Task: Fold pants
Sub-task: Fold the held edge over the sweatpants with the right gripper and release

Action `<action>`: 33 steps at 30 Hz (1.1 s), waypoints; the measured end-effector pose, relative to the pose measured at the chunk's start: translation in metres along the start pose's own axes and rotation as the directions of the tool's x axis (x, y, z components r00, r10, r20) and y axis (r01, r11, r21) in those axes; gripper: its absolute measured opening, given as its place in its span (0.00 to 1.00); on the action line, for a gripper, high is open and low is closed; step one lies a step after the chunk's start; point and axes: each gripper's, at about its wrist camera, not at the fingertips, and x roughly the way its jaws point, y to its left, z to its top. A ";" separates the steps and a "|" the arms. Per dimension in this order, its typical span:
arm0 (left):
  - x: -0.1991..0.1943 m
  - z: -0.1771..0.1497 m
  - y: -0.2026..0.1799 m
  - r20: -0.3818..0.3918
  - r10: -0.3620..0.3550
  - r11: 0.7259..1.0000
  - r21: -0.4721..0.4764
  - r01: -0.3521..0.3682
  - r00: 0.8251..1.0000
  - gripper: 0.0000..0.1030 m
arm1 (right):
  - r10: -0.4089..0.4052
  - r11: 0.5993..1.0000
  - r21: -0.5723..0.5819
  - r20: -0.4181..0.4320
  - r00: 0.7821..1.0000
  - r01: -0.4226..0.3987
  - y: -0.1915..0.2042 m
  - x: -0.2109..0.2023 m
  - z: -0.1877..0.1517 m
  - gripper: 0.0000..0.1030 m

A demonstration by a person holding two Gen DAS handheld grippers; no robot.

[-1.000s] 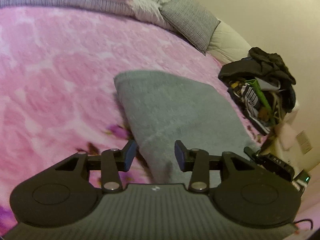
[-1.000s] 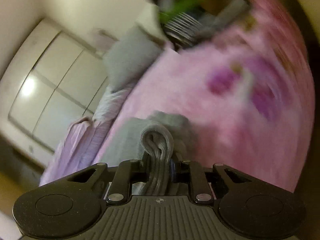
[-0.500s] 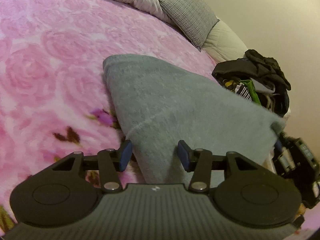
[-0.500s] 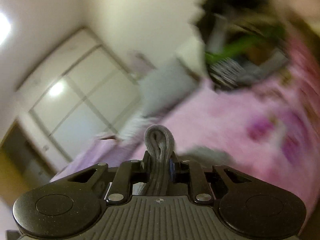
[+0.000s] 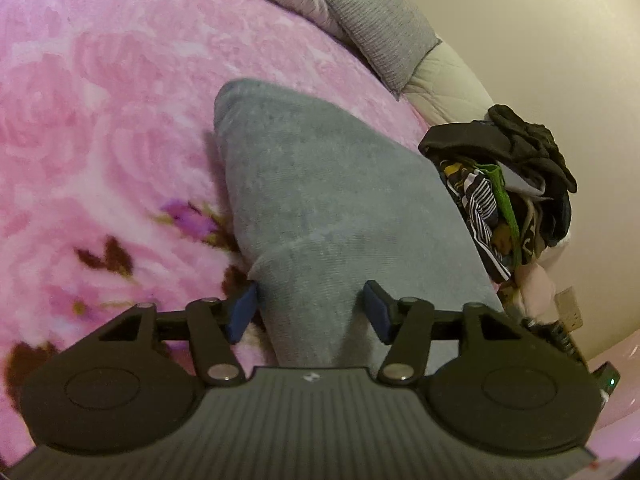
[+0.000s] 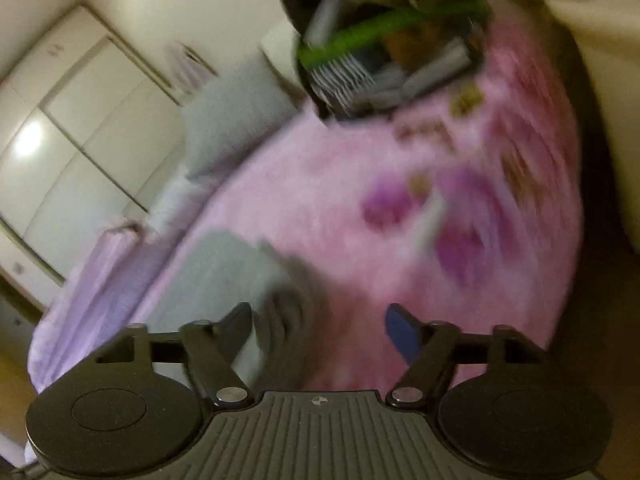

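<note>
Stage of task: late, as judged; the grey pants (image 5: 320, 200) lie on the bed's pink floral blanket (image 5: 100, 120) as one compact folded wedge, narrow end away from the camera.
Done: the folds appear laid; a fold edge crosses the bundle near the left claw (image 5: 308, 312).
Left: likely only smoothing or squaring the bundle; no loose leg or waistband shows, though the near end is hidden under the claw body.
Left claw: jaws apart and just widened; the near end of the pants sits between them, the pads seeming not to press, though one pad stands right at the cloth's edge.
Right claw (image 6: 324, 328): jaws wide apart, having just sprung open; a grey fold of the pants (image 6: 276, 320) lies by one finger, released as far as the blurred view allows.
Count, pants: one pair.
Count, claws: two.
Count, pillows: one grey knitted pillow (image 5: 380, 28), one pale quilted cushion (image 5: 444, 84) beside it.
Count, clothes pile (image 5: 508, 188): one heap at the bed's far edge; items within cannot be counted.
Count, wardrobe (image 6: 68, 128): one, its door panels too blurred to count.
</note>
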 end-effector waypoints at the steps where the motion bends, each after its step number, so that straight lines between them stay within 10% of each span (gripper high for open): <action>1: 0.004 0.000 0.003 -0.004 -0.012 0.999 -0.031 0.012 1.000 0.56 | 0.028 1.000 0.005 -0.035 0.999 -0.028 -0.002 0.005 0.009 0.75; 8: 0.028 0.004 0.013 -0.005 -0.070 0.988 -0.141 0.069 0.998 0.57 | 0.139 0.989 0.103 -0.340 0.930 -0.110 -0.022 0.097 0.026 0.77; 18: -0.017 0.023 0.027 0.093 -0.041 0.993 -0.108 0.051 0.995 0.32 | 0.176 0.969 0.229 -0.381 0.908 -0.092 -0.002 0.086 -0.002 0.44; 27: -0.166 0.040 0.084 0.196 0.153 0.987 -0.078 -0.140 0.969 0.32 | 0.351 0.927 0.312 -0.539 0.765 -0.206 0.075 0.070 -0.127 0.42; 33: -0.162 0.021 0.117 0.116 0.216 0.973 -0.113 -0.203 0.970 0.37 | 0.127 0.983 -0.047 -0.524 0.842 -0.178 0.115 0.062 -0.129 0.64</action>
